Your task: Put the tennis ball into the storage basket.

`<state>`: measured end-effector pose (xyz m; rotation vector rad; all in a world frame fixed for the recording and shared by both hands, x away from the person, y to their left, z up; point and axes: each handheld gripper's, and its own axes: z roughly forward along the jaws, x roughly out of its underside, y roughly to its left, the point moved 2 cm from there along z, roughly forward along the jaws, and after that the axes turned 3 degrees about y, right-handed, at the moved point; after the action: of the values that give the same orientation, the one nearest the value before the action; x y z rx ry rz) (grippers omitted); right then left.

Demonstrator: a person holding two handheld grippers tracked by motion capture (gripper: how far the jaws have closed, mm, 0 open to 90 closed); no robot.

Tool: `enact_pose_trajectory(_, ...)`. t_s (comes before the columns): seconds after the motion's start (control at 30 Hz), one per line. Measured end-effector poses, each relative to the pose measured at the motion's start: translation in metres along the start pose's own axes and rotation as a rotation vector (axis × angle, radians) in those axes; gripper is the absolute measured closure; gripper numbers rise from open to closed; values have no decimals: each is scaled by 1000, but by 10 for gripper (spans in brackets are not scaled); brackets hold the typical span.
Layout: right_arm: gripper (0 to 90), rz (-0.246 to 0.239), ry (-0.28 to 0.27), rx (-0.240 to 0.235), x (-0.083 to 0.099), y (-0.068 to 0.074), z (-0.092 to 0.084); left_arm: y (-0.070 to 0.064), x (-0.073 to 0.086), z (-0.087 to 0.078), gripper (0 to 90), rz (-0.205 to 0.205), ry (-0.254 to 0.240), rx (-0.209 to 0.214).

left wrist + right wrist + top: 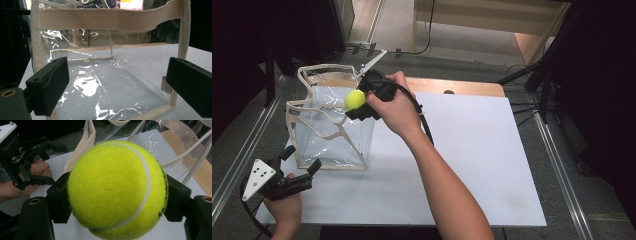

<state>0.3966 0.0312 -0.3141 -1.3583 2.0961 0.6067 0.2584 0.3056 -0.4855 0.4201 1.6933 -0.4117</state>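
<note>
The right gripper [357, 102] has its jaws pinching a ball [355, 99] above the open top of the clear bag [329, 125]. At the bag's 7 o'clock, the left gripper [302, 167] has jaws spread, over the worktop [472, 150].

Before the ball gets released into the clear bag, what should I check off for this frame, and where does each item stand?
1. Right gripper clamps the tennis ball between both jaws: ok.
2. Ball held above the clear bag mouth: ok in the high view, near its right edge.
3. Bag standing upright with its top open: ok.
4. Bag interior free of other items: ok in the left gripper view.
5. Left gripper open, short of the bag, not holding it: ok.
6. Straps clear of the drop path: cannot tell.
</note>
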Motion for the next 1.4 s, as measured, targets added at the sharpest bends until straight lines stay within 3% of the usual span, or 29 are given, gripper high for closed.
enact_pose_trajectory(1.07, 238, -35, 18, -23, -44, 0, 27, -1, 0, 0, 54, 0, -3, 3)
enact_pose_trajectory(1.4, 238, -31, 41, -29, -45, -3, 45, -1, 0, 0, 54, -3, -8, 3)
